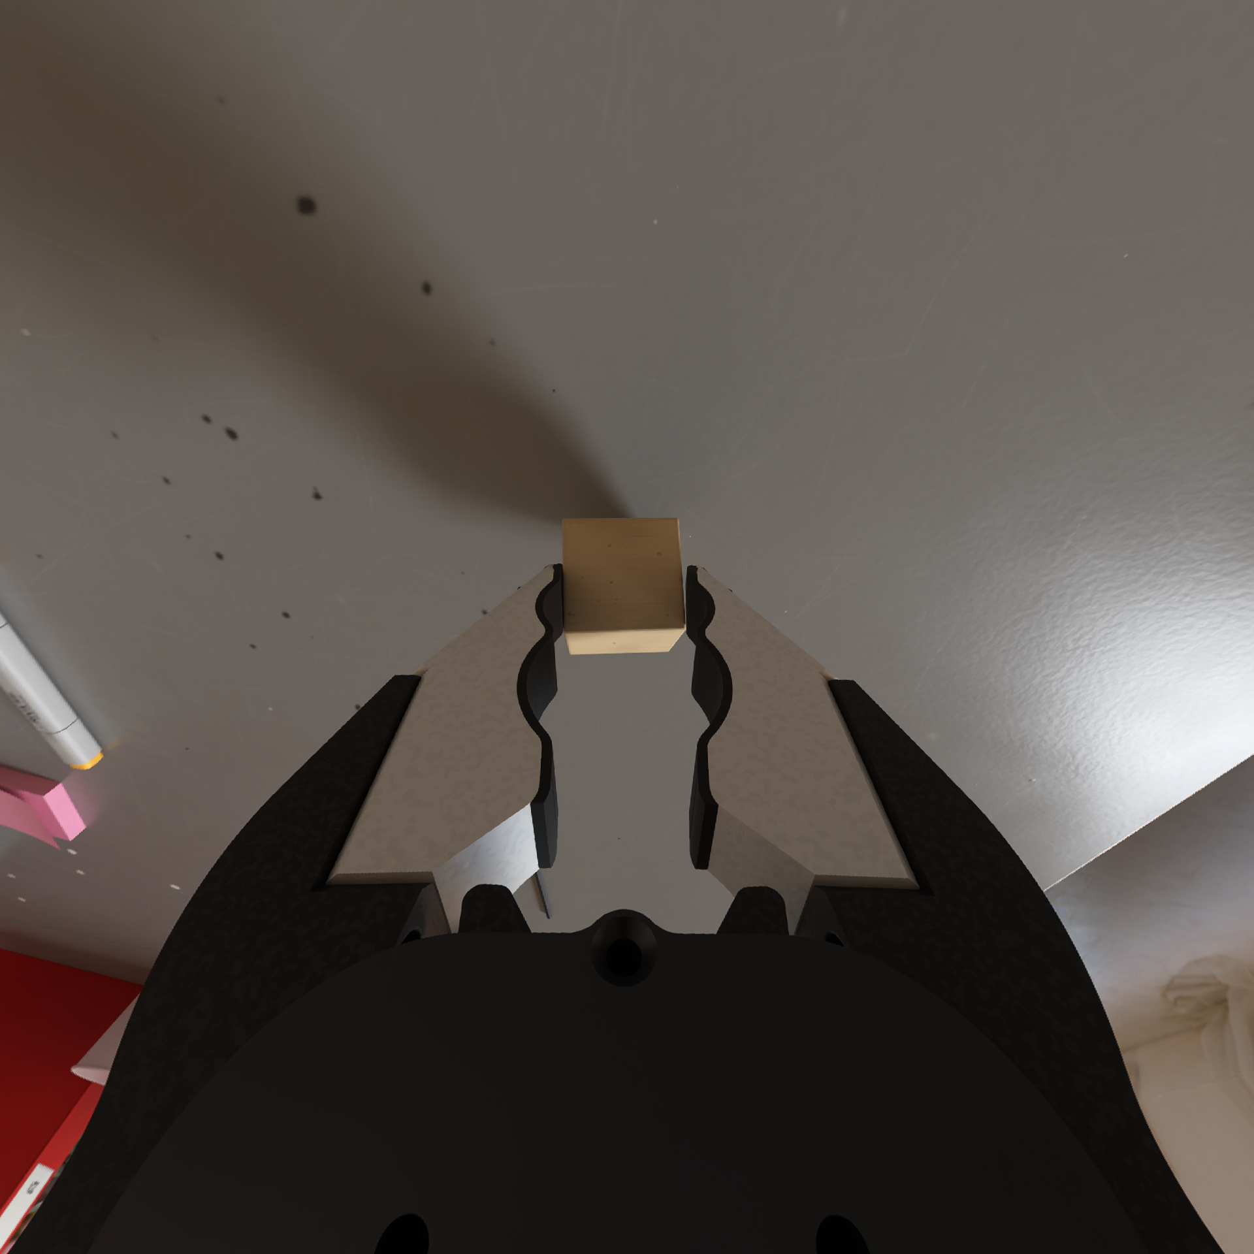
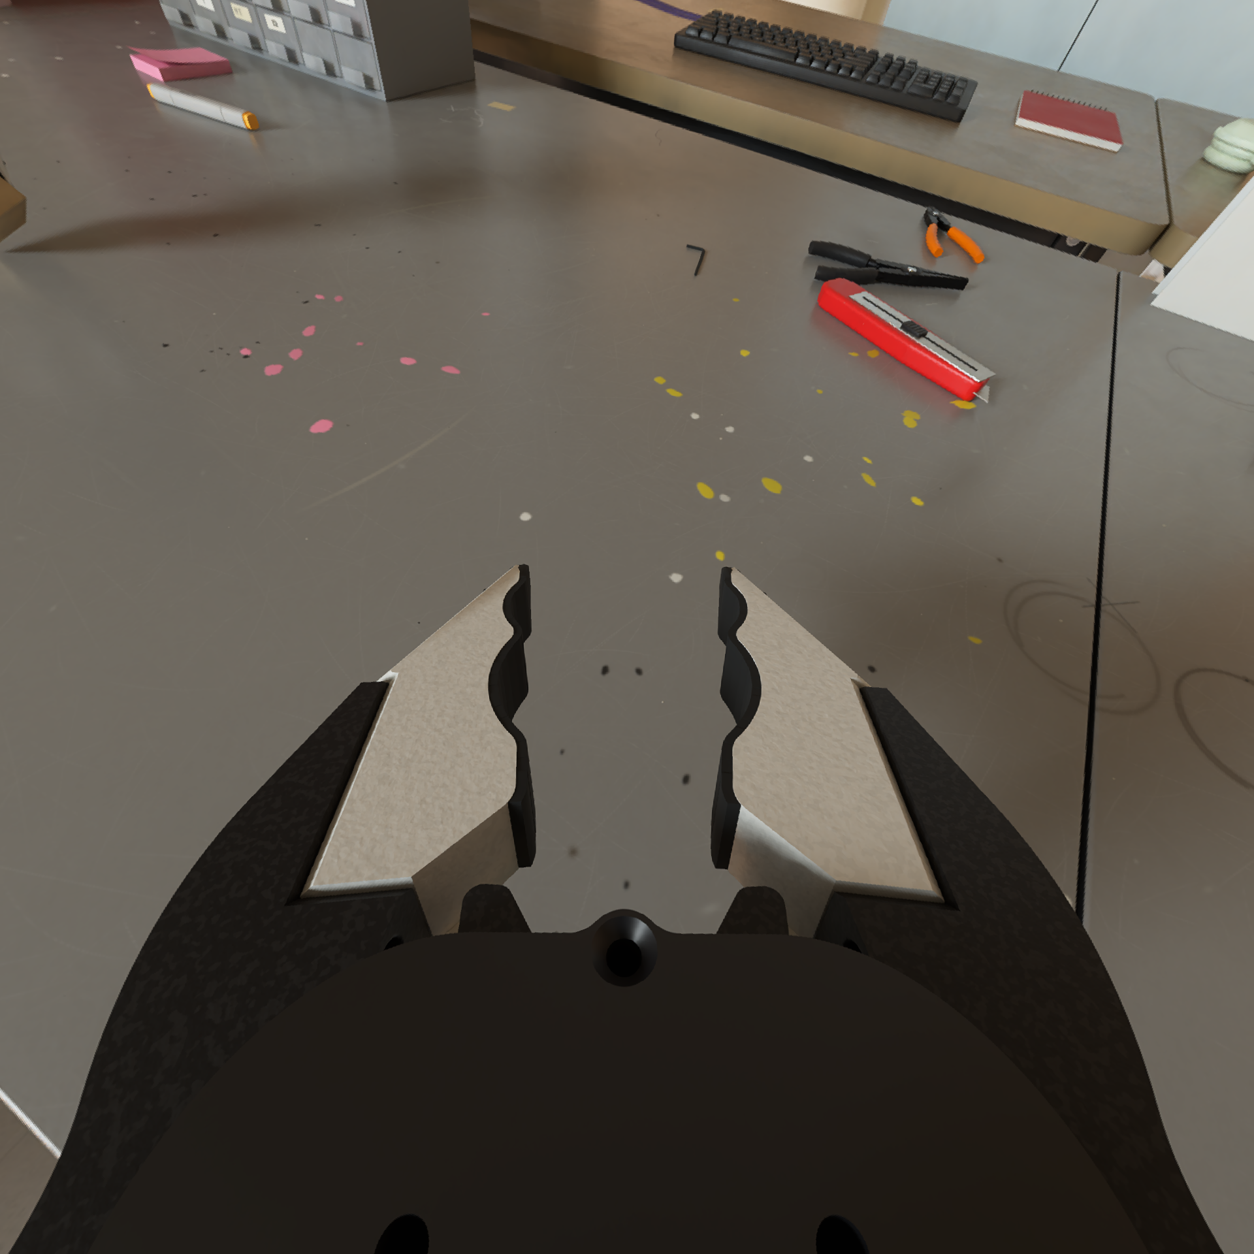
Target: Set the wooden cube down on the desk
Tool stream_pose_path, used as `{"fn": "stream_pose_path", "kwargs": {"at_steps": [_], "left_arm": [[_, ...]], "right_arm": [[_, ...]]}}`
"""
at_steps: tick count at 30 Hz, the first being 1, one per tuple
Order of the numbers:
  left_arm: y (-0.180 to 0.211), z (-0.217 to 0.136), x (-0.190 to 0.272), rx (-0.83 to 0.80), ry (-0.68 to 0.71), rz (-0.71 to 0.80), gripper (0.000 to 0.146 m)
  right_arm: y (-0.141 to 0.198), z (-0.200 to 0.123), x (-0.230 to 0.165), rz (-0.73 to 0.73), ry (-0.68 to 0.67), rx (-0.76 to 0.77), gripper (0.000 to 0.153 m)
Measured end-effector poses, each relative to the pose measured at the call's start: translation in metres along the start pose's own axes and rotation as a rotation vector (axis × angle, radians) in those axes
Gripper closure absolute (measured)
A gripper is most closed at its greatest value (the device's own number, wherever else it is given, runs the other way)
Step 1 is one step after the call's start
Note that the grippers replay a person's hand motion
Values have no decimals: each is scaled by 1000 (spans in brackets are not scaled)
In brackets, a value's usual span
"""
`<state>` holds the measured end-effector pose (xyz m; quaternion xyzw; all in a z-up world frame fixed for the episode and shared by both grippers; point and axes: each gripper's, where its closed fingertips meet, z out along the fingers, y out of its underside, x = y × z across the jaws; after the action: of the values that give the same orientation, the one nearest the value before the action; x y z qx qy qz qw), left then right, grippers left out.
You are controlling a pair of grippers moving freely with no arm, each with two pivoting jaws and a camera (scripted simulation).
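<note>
- Ahead of the left gripper [image 1: 624, 577], from 10 to 2 o'clock, the grey desk [image 1: 882, 339] lies bare but for dark specks.
- At 9 o'clock a white marker [image 1: 47, 706] and pink sticky notes [image 1: 51, 807] crowd the edge; a red book [image 1: 47, 1058] sits at 8.
- Before the right gripper [image 2: 624, 577], 12 o'clock is open.
- At 1 o'clock lie a red utility knife [image 2: 902, 339], black pliers [image 2: 882, 266], orange-handled cutters [image 2: 950, 237] and a hex key [image 2: 697, 258].
- A grey drawer cabinet [image 2: 380, 47] blocks 11.
</note>
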<state>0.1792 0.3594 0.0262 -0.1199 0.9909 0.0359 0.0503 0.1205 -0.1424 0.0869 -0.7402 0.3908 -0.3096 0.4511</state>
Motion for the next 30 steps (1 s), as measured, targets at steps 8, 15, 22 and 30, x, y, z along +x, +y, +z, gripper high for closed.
{"fn": "stream_pose_path", "kwargs": {"at_steps": [8,15,22,30], "left_arm": [[-19,-76,-19,225,-205,-127,110],[-80,-165,23,735,-456,-420,110],[-160,-173,86,1104,-443,-820,110],[-235,-99,63,1054,-385,-1107,110]], "right_arm": [[-12,-7,0,-10,-3,28,98],[-18,-12,-6,-19,-22,42,99],[-26,-18,-14,-29,-40,64,100],[-27,-19,-19,-34,-55,69,100]]}}
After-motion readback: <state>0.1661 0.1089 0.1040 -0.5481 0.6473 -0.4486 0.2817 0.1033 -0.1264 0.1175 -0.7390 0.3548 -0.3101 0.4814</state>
